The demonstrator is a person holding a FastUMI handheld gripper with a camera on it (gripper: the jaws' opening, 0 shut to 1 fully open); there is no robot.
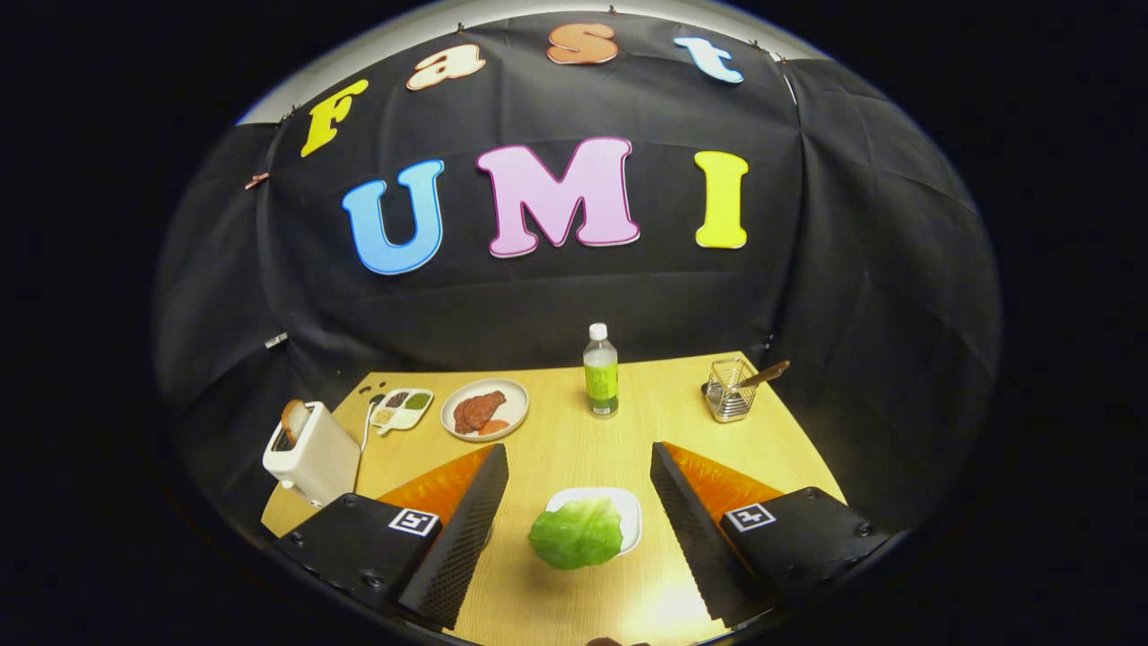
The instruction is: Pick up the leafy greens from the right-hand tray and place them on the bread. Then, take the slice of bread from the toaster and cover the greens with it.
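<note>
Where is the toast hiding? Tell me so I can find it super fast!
Start at the wooden table and go to its left edge, beyond the open gripper and its left finger. There stands a white toaster, beside a little divided dish. The brown bread slice pokes up out of the toaster's top slot, unlike the foods lying flat on plates.

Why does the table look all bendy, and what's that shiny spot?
Gripper view: the fisheye lens curves the table edges; lamp glare brightens the wood just behind the lettuce leaf, between the open gripper fingers; the toaster stays fairly sharp.
</note>
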